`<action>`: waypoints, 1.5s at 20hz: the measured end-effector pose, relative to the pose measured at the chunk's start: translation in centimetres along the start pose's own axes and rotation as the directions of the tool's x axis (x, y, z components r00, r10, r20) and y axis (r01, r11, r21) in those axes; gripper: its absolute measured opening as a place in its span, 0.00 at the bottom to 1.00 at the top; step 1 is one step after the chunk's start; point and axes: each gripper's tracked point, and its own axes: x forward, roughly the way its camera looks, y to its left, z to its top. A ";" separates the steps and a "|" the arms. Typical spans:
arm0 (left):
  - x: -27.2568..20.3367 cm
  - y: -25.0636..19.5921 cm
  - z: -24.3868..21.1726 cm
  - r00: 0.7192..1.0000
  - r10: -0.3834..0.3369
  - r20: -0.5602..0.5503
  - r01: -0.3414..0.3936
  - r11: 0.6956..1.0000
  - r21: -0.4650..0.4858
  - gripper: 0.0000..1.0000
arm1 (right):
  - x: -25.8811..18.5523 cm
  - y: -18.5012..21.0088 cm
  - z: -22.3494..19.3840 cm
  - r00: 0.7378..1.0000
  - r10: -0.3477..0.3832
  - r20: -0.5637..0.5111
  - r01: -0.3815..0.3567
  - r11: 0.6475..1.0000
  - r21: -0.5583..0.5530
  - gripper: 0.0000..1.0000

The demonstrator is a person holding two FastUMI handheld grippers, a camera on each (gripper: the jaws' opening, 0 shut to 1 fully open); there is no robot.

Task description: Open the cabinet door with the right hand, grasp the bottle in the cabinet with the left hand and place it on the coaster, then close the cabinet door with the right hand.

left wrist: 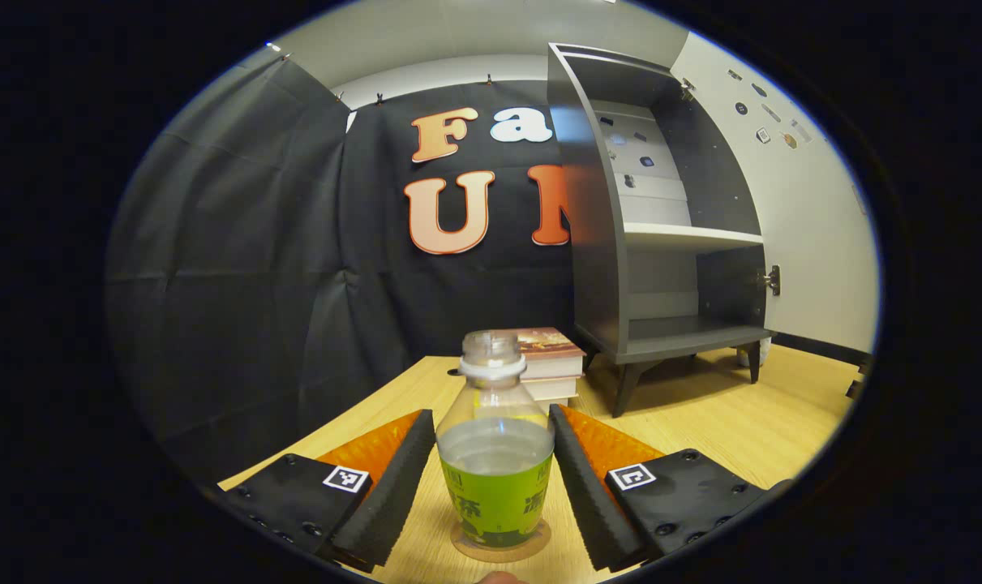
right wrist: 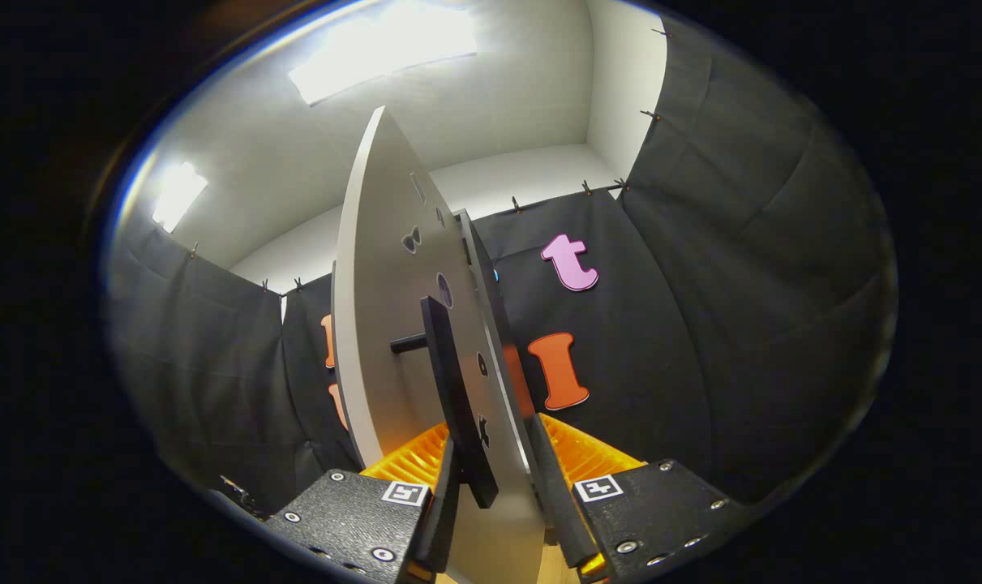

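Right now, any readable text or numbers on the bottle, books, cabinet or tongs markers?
No text reads clearly enough to quote.
Print on the bottle label: too blurred to read.
Spines of the books: too small to read.
Small stickers on the cabinet door: too small to read.
Square coded marker: a pattern, no words or numbers.

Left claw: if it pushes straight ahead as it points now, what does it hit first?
The bottle, most likely. It stands on the coaster right between the open left claw fingers. Beyond it, apparently farther off, is the stack of books; depth is unclear.
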 end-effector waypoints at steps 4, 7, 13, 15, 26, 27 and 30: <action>-0.3 -0.1 2.8 1.000 0.006 0.006 -0.006 1.000 0.001 0.92 | -0.2 -0.1 0.1 1.000 0.001 -0.002 -0.001 0.999 -0.038 0.53; -0.9 0.1 5.3 1.000 0.016 0.025 -0.017 1.000 0.020 0.92 | -0.5 -0.1 1.2 0.999 0.023 0.031 -0.021 0.998 -0.052 0.56; -2.2 -0.5 10.9 0.998 -0.008 0.070 0.006 1.000 0.024 0.92 | -1.6 0.1 1.2 0.998 0.057 0.005 -0.057 0.998 -0.029 0.58; -2.5 -0.7 12.6 0.996 -0.011 0.086 0.007 0.999 0.045 0.94 | -2.3 -0.6 1.3 1.000 0.028 -0.001 -0.028 0.999 -0.022 0.58; -1.3 -4.1 14.8 0.992 -0.086 0.089 0.081 0.995 0.054 0.90 | -2.1 -1.1 0.0 0.997 0.002 -0.075 -0.008 0.997 -0.071 0.58; -1.0 -4.2 14.7 0.993 -0.089 0.083 0.084 0.995 0.051 0.92 | -2.1 -0.7 -0.1 0.997 0.014 -0.077 -0.020 0.997 -0.075 0.57; -0.4 -4.8 14.8 0.992 -0.099 0.083 0.095 0.994 0.050 0.90 | -1.6 0.7 -0.6 0.995 0.048 -0.086 -0.054 0.996 -0.072 0.51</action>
